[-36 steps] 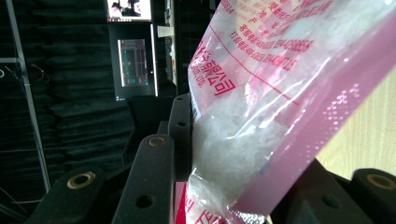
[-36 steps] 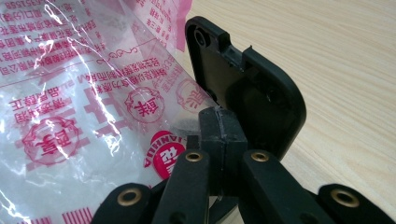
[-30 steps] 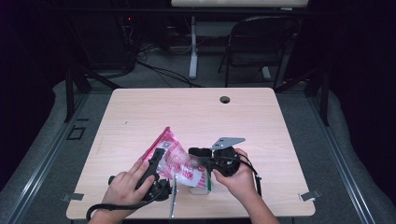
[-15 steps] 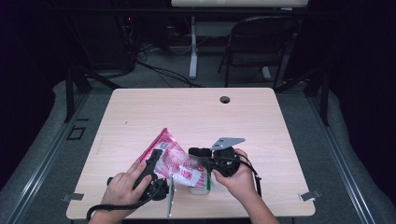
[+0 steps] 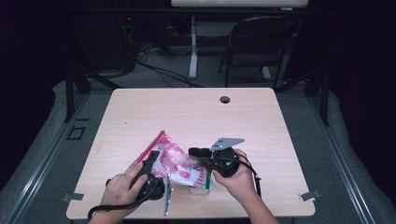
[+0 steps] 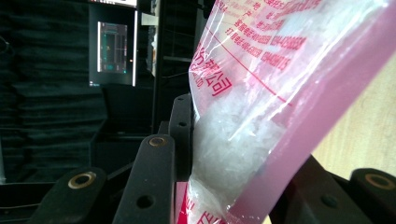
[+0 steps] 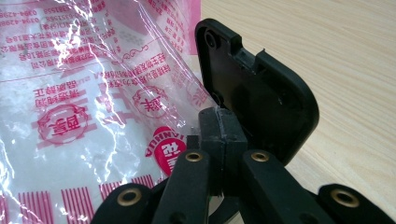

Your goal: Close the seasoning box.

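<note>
The clear plastic bag with red print [image 5: 175,161], packed with white crystals, lies near the front edge of the worktop [image 5: 196,112], and its long axis runs from the pink strip at its far left end toward the white block [image 5: 198,189] at its near right end. Both tongs are on it, one at each end of that axis. The left tongs [image 5: 150,161] come in from the bag's left side and pinch its full lower body, the jaws held apart by the contents, as the left gripper view shows [image 6: 233,154]. The right tongs [image 7: 219,126] are pressed together on the film at the bag's right edge. I judge any pull or opening must run along that axis, between the two grips.
</note>
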`<state>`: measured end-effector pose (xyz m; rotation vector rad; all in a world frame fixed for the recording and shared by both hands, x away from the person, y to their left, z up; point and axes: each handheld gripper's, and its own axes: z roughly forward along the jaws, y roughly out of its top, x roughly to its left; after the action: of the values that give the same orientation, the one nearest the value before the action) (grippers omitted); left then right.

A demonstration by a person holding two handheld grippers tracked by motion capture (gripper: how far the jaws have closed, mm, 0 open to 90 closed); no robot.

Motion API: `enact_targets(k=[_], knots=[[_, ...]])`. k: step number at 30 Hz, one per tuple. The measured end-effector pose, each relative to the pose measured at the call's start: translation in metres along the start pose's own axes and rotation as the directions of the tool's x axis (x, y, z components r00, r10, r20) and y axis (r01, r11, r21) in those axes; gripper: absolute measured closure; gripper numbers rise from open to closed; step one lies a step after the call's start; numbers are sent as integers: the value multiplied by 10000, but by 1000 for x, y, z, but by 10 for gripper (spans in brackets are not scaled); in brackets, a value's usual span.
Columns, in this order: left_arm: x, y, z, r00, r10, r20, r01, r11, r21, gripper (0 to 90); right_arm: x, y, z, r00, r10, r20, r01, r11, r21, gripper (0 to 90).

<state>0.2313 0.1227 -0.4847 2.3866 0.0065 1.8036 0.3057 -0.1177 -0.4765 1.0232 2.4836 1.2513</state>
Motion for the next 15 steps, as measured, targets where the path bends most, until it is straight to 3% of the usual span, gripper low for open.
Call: enact_targets(k=[2,7,15], knots=[[-1,-2,0,9996,-246,153,247,9997,-49,728,0,0,0,10000,-22,5,22,10000,14,900],[-3,-6,2,9988,-418,261,420,9991,-70,730,1,1,0,10000,-57,-22,57,10000,-24,900],[-9,-12,4,9929,-1040,579,1049,9944,-114,730,3,1,-1,9999,-134,-23,134,9999,0,900]])
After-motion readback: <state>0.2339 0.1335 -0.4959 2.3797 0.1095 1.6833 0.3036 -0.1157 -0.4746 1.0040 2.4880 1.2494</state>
